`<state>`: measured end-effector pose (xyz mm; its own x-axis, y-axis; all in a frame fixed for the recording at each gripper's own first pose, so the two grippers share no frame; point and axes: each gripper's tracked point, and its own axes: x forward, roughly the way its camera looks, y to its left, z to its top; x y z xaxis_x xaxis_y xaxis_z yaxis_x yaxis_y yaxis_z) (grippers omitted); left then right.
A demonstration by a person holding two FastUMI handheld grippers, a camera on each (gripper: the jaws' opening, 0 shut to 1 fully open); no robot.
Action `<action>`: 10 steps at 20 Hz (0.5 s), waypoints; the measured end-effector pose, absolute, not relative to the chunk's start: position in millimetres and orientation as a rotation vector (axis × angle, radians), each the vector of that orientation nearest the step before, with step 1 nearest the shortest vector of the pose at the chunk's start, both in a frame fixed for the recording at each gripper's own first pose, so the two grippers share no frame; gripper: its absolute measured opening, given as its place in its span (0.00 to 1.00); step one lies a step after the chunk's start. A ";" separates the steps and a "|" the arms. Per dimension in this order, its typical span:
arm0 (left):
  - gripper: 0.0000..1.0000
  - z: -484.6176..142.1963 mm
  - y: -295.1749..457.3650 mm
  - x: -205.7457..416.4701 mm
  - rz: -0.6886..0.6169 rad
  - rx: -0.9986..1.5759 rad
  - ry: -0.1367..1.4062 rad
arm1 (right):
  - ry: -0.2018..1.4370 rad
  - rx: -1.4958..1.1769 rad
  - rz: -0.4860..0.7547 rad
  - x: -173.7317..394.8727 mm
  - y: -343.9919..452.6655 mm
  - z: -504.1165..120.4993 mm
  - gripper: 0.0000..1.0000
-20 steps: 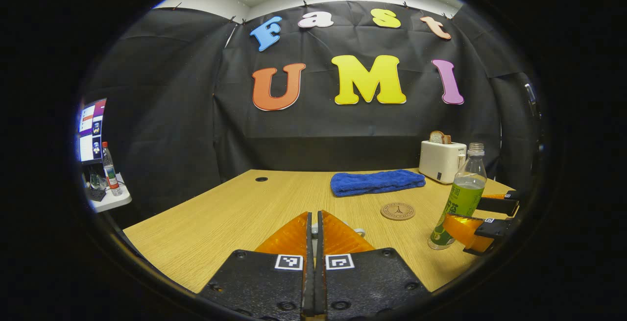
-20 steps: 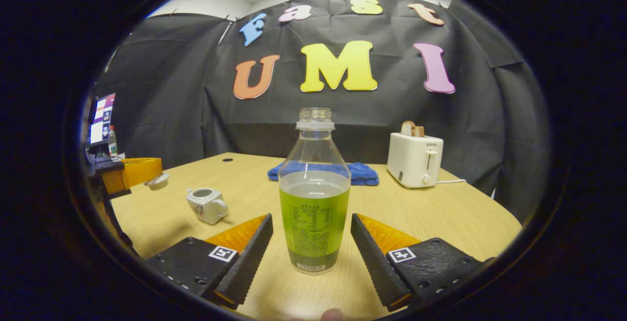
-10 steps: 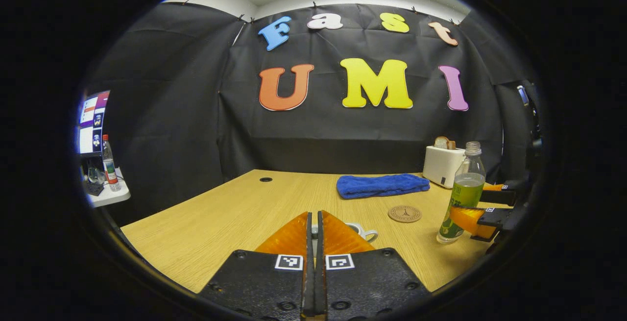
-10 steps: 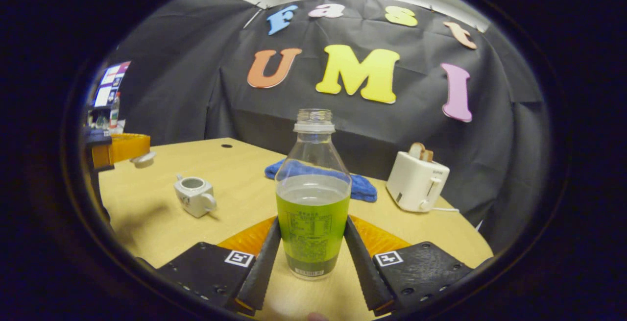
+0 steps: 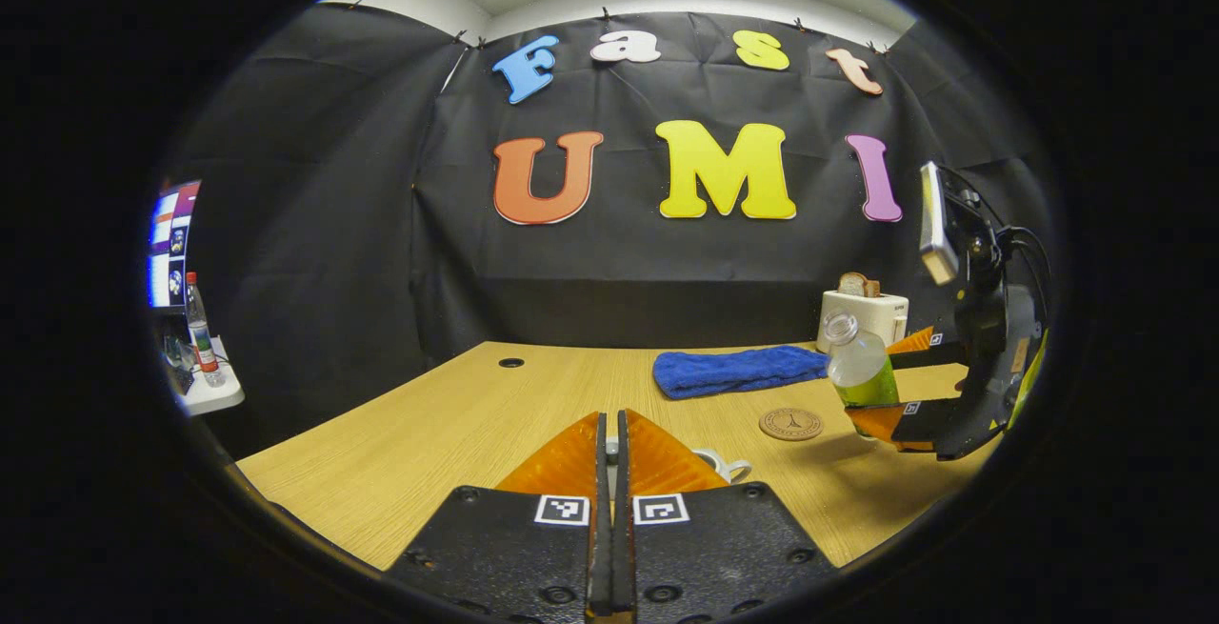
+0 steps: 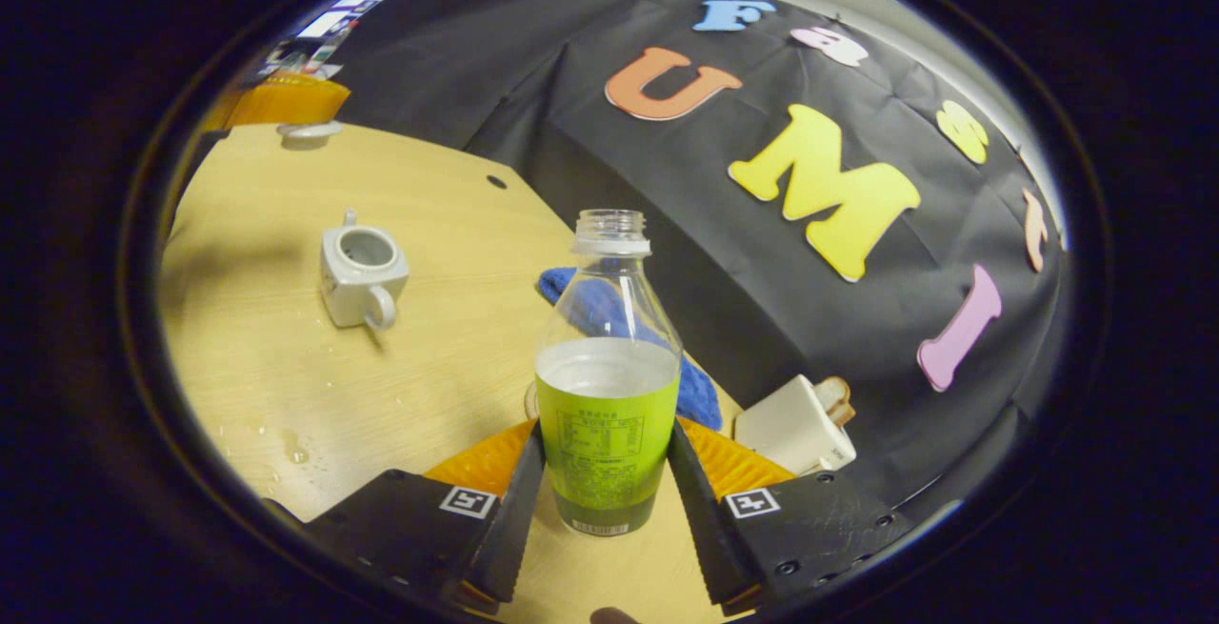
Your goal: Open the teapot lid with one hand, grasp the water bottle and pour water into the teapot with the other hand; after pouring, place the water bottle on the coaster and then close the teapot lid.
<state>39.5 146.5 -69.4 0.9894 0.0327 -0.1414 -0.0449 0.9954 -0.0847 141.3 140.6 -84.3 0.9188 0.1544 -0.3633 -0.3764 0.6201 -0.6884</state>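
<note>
Open bottle gripped and lifted off the table; teapot uncovered, its lid held apart.

Right gripper (image 6: 604, 472): both fingers pressed on the lower labelled sides of the water bottle (image 6: 607, 386), which is uncapped and part full of clear liquid; in the left gripper view the water bottle (image 5: 860, 372) hangs tilted above the wooden table (image 5: 457, 414), near the round coaster (image 5: 791, 424); white teapot (image 6: 360, 265): upright on the table, mouth open, handle toward the camera, well apart from the bottle; left gripper (image 5: 611, 433): fingers closed almost together on something small and pale between the tips; seen from the right gripper view as left gripper (image 6: 286, 105) with the white teapot lid (image 6: 307, 130) beneath its tips, above the table's far edge; blue towel (image 5: 738, 369): folded, beyond the coaster; white toaster (image 5: 862, 315): with bread in its slot, behind the towel.
</note>
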 end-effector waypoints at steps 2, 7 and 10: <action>0.03 -70.7 149.1 40.0 0.028 -0.088 0.141 | 0.278 -0.931 0.329 144.1 150.3 -86.6 0.72; 0.02 -69.7 165.6 36.7 0.042 -0.070 0.120 | 0.218 -1.174 0.363 148.0 173.3 -88.0 0.72; 0.02 -75.8 177.7 34.6 0.060 -0.076 0.132 | 0.169 -1.294 0.374 149.7 185.5 -86.8 0.72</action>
<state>34.6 177.7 -75.8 0.9895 0.0544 -0.1335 -0.0644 0.9954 -0.0713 149.7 185.5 -86.8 0.9279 0.1758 -0.3288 -0.3629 0.2236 -0.9046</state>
